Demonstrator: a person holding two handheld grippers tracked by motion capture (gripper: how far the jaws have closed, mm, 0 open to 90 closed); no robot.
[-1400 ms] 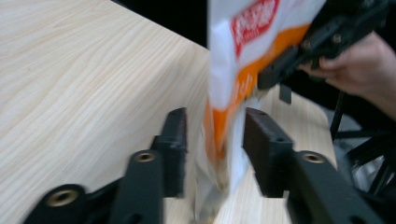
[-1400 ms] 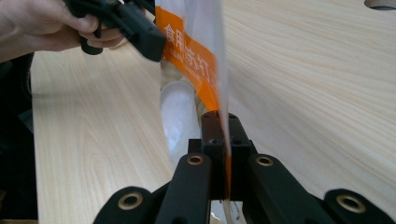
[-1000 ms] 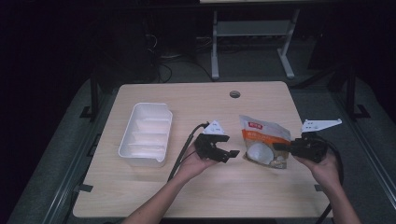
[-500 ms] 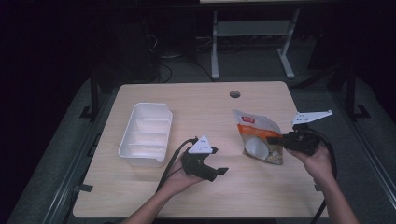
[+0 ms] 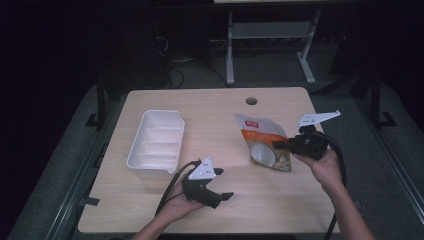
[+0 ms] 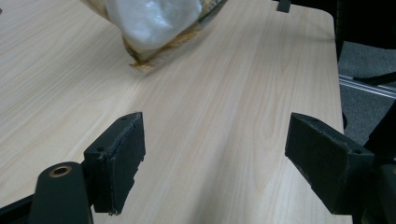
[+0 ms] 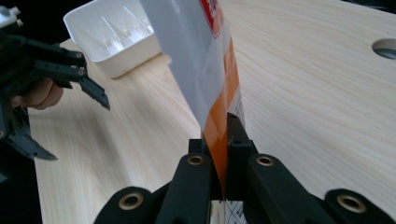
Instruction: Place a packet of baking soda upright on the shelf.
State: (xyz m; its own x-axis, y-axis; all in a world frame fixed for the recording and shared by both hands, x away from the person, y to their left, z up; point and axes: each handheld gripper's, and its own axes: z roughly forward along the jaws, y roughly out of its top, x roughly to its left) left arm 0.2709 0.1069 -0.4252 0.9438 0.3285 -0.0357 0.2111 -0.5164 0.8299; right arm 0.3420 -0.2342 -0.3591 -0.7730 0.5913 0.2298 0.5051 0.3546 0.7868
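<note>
Right gripper [image 5: 283, 145] pinches the bag [image 5: 262, 147] edge while the left gripper [image 5: 224, 184], jaws just spread wide and empty, hangs aside; carry the bag slowly toward the tray [image 5: 155, 142].

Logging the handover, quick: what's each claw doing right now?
Left claw: open, nothing between its jaws, which have just been opening.
Right claw: shut on the snack pouch.

Glossy foil pouch [image 5: 262, 142] — matt pale wood-grain table [image 5: 210, 105] — white plastic tray [image 5: 156, 139]
</note>
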